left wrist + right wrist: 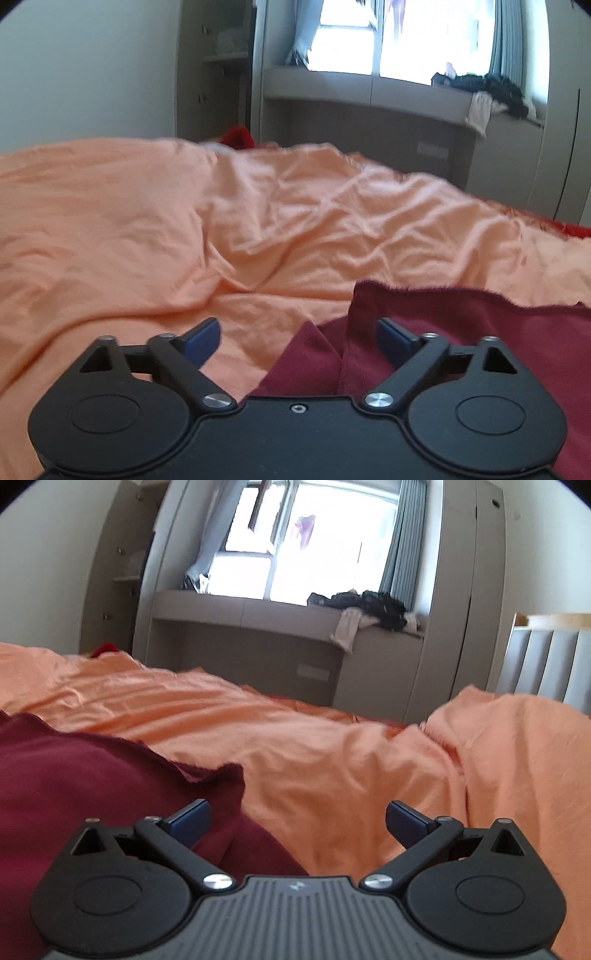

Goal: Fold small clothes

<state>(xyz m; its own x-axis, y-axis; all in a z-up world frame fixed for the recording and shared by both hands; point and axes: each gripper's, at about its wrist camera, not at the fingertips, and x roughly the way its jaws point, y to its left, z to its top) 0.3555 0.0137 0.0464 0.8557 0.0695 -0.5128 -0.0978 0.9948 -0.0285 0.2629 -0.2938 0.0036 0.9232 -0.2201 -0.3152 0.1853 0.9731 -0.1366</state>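
Both grippers hang low over the bed with their jaws spread wide and nothing between the blue pads. On the left wrist view, the left gripper (298,334) sits over the near left corner of a dark red garment (461,332), whose raised, folded edge stands just in front of the right-hand pad, while the left-hand pad is over bare bedding. The garment lies flat on a rumpled orange duvet (184,221), running off to the right of that view, with a fuzzy raw hem along its far edge. On the right wrist view, the right gripper (297,818) is at the garment's (92,782) other end: its left-hand pad lies over the red cloth, its right-hand pad over the duvet (351,775), and a ribbed corner of the garment curls up just ahead of the gap. Whether either pad actually touches the cloth cannot be told from these angles. Beyond the bed stands a grey built-in window seat (240,609) under a bright window (314,546) (a heap of dark clothes (369,605) lies on its ledge), with a grey curtain (402,539) at the right side.
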